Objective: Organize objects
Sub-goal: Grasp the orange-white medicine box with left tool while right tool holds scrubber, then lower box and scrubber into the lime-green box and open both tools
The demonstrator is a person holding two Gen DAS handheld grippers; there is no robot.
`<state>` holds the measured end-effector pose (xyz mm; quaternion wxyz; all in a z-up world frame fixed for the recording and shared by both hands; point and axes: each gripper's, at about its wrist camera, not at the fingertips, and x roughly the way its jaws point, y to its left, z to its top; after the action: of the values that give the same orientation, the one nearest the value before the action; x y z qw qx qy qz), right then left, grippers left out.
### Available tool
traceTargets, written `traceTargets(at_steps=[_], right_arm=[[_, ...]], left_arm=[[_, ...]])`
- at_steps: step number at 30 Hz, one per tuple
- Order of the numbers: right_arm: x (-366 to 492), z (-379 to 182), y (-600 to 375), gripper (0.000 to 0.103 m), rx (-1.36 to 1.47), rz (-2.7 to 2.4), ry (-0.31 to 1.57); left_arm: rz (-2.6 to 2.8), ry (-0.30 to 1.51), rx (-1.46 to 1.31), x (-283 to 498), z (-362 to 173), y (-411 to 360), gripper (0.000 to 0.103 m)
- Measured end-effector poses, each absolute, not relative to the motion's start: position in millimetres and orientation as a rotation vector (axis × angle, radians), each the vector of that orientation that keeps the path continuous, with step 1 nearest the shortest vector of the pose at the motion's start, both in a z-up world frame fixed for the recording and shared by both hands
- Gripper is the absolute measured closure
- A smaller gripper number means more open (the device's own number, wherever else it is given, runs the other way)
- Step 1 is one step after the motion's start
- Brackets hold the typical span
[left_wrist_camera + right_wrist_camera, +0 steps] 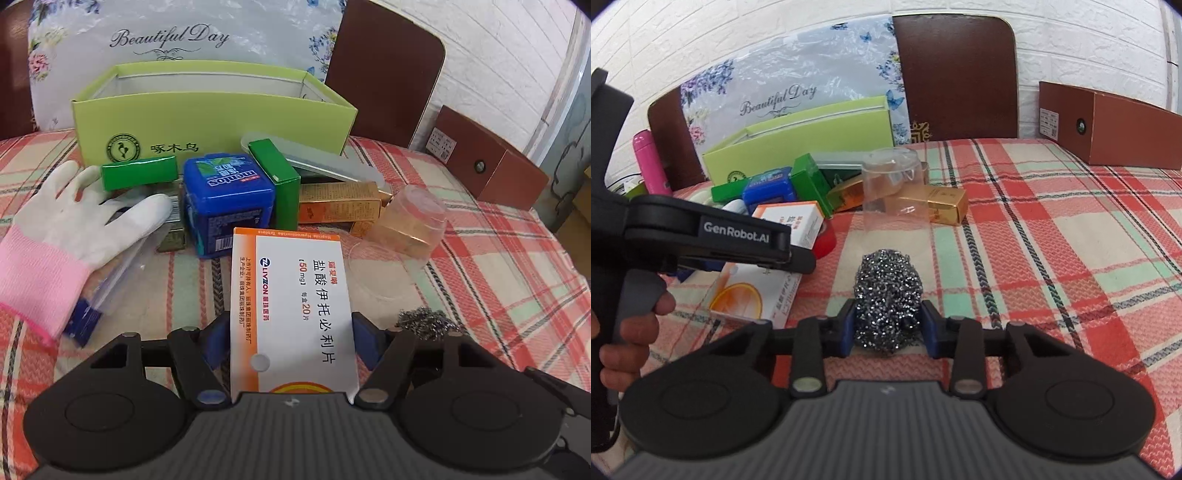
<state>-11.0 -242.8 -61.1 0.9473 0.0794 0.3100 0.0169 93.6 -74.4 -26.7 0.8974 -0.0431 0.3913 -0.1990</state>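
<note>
On the plaid-covered table, both grippers have a catch

Near the table's front edge the left gripper (290, 343) has its jaws closed on the white-and-orange medicine box (291, 295), pads against its long sides; to its right the right gripper (888, 328) squeezes the steel-wool scourer (888, 299), which seems to rest on the tablecloth (1052, 229); farther back lies a jumble of a blue Mentos tub (229, 206), green cartons (138, 171), gold boxes (938, 205) and an upturned clear plastic cup (410, 221), with the open light-green box (214, 122) behind; a white-gloved hand (88, 214) lies on the clutter at the left; to carry well, I'd lift each catch clear of the pile, keep the medicine box level so it cannot pivot, then pass over the green rim before letting go.
</note>
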Motion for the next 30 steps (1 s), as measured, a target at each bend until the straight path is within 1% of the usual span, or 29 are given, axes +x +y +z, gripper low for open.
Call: traceTargets(at_steps=[7, 14, 22, 30], right_arm=[[-14, -21, -238, 0.069, 0.153, 0.113, 0.51], [14, 21, -231, 0.069, 0.147, 0.168, 0.4], [76, 49, -215, 0.069, 0.126, 0.156, 0.318], [151, 51, -199, 0.069, 0.102, 0.126, 0.308]], left_arm=[[-0.419, 0.689, -0.151, 84, 20, -46, 0.033], [-0.371, 0.609, -0.247, 112, 63, -16, 0.033], [-0.284, 0.549, -0.245, 164, 88, -1, 0.033], [-0.254, 0.536, -0.245, 225, 89, 4, 0.033]])
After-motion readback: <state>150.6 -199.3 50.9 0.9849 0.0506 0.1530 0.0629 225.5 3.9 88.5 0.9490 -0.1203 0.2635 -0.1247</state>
